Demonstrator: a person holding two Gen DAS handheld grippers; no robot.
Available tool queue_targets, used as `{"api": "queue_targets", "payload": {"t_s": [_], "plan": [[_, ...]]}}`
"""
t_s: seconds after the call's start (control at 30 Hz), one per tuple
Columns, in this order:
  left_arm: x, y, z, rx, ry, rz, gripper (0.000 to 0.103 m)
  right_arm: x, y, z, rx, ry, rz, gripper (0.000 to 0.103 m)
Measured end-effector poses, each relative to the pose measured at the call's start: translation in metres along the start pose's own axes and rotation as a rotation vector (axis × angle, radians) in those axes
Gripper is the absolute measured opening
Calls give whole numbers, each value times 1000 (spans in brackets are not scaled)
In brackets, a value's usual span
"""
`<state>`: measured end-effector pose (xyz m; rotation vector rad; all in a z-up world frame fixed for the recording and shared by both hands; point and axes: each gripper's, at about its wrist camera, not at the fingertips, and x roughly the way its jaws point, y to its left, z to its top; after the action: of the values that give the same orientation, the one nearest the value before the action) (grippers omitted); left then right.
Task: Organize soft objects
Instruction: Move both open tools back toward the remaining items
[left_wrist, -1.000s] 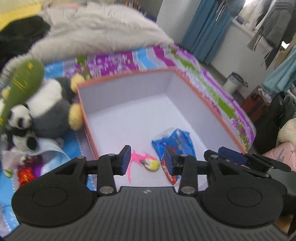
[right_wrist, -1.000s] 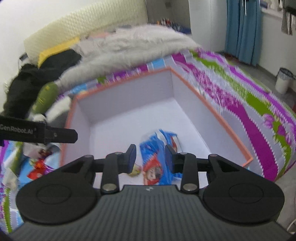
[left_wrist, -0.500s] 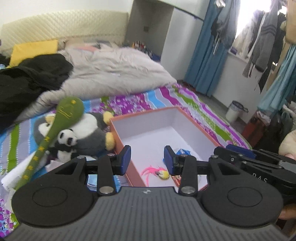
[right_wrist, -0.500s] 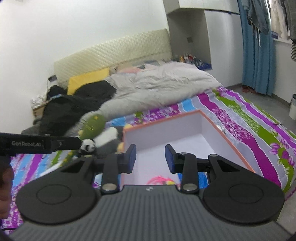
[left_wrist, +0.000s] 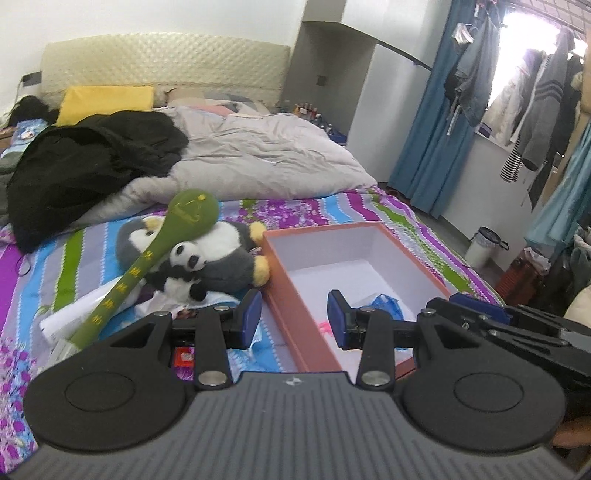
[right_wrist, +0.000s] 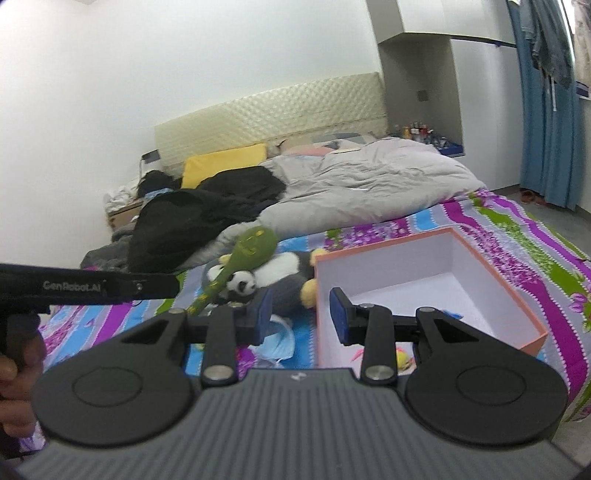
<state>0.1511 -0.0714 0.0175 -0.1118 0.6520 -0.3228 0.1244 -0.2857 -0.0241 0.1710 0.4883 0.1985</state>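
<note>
Both pairs of jaws stand apart with nothing between them: the left gripper (left_wrist: 293, 317) and the right gripper (right_wrist: 301, 314) hold no object. A second ago both were low over the box (left_wrist: 295, 314), looking almost straight into it; now they have pulled back and up, so the whole bed (left_wrist: 332, 214) shows. That reads as a drop-off finished and a return for the next soft thing.

In the box lie a blue packet (left_wrist: 384, 301), a pink scrap (left_wrist: 325, 326) and, in the right view, a small yellow-and-pink toy (right_wrist: 402, 356), though the gripper bodies cover most of them, so what exactly they are stays uncertain.

Just left of the box, still on the striped sheet, sits the pile that remains to be sorted: a grey-and-white penguin plush (left_wrist: 225, 258), a small panda plush (left_wrist: 184, 269) lying against it, and a long green club-shaped toy (left_wrist: 166, 243) resting across both. A crumpled blue face mask (right_wrist: 280, 341) lies near the box's near corner.

The only readable writing is "GenRobot.AI" on the side of the left gripper's arm (right_wrist: 88, 286) in the right view. The yellow marks along the green toy are too blurred to read.
</note>
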Motion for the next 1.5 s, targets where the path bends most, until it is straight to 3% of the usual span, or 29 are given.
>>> {"api": "queue_targets", "payload": {"t_s": [0.47,0.6,1.5], "plan": [[-19,40,-47,-86,48,70,48,6,34,-36,-26,78,47,38],[-22,47,-59,-95,54,94,53,7,41,-47,-28,95,59,38],[-30,99,-143,-241,153,203,53,30,81,-107,-66,250,115,38]]}}
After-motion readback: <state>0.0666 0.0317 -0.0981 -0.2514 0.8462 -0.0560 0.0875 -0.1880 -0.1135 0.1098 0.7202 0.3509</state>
